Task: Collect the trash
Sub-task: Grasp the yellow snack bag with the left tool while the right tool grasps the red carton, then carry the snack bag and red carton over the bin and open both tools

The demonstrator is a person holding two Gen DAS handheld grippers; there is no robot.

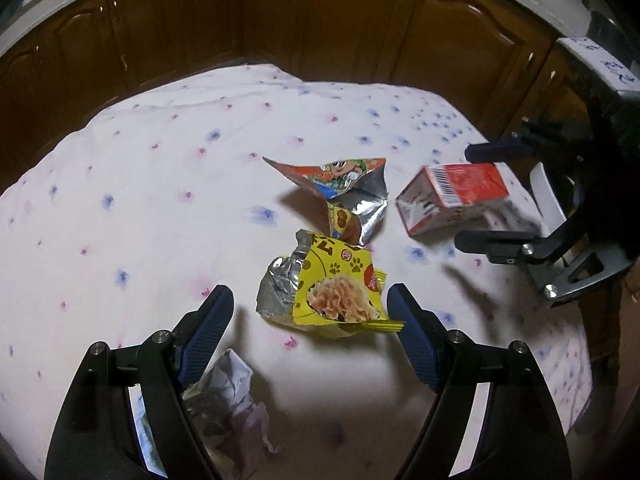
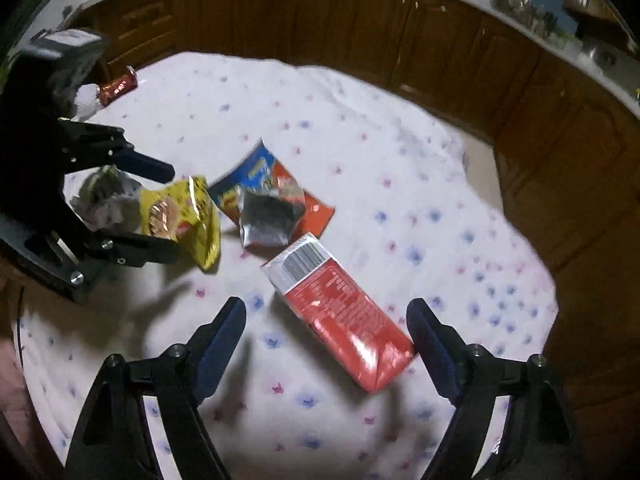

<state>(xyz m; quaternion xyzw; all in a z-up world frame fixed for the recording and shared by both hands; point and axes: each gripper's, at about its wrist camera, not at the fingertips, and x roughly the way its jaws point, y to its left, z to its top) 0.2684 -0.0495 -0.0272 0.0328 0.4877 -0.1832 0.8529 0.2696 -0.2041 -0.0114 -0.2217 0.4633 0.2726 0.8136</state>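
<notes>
A yellow snack bag (image 1: 332, 292) lies on the flowered cloth between the fingers of my left gripper (image 1: 308, 296), which is open; its pads do not press the bag. A crumpled paper wad (image 1: 228, 392) sits under the left finger. Behind the bag lies a torn orange and foil wrapper (image 1: 344, 192). A red carton (image 2: 344, 312) lies on its side between the fingers of my right gripper (image 2: 326, 304), also open, with its lower end near the right finger. The right wrist view also shows the left gripper (image 2: 174, 212) astride the yellow bag (image 2: 192, 216).
The round table wears a white cloth with blue and pink flowers (image 1: 140, 200). A red can (image 2: 120, 86) lies near its far left edge. Dark wooden cabinets (image 1: 280, 20) under a pale counter curve close around the table's back and right.
</notes>
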